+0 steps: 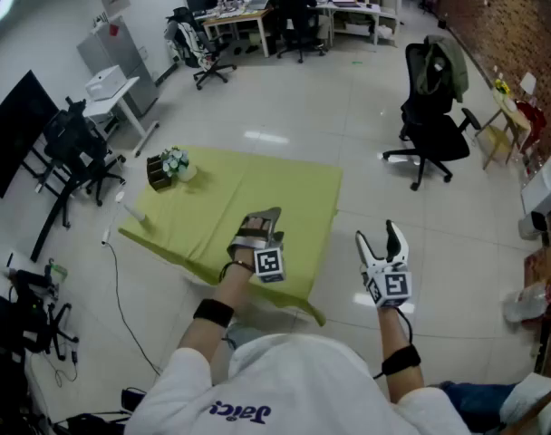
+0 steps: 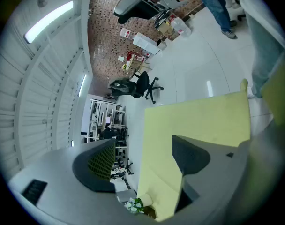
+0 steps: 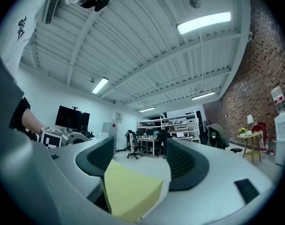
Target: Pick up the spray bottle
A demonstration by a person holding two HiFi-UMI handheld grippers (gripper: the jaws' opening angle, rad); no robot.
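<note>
A table under a yellow-green cloth (image 1: pixel 275 184) stands in the middle of the head view. I see no clear spray bottle in any view. A slim white thing (image 1: pixel 130 212) lies at the cloth's left corner, too small to identify. My left gripper (image 1: pixel 262 217) hovers over the cloth's near part, open, nothing between its fingers. In the left gripper view (image 2: pixel 142 158) the cloth (image 2: pixel 198 121) fills the gap between the jaws. My right gripper (image 1: pixel 378 236) is open and empty, off the table's right side over the floor. Its own view (image 3: pixel 140 161) shows the cloth's corner (image 3: pixel 131 191) below.
A small dark basket with white flowers (image 1: pixel 169 166) sits on the table's far left corner, also seen in the left gripper view as the flowers (image 2: pixel 133 205). A black office chair (image 1: pixel 430 130) stands to the right, more chairs (image 1: pixel 76 148) and a monitor (image 1: pixel 13 132) to the left.
</note>
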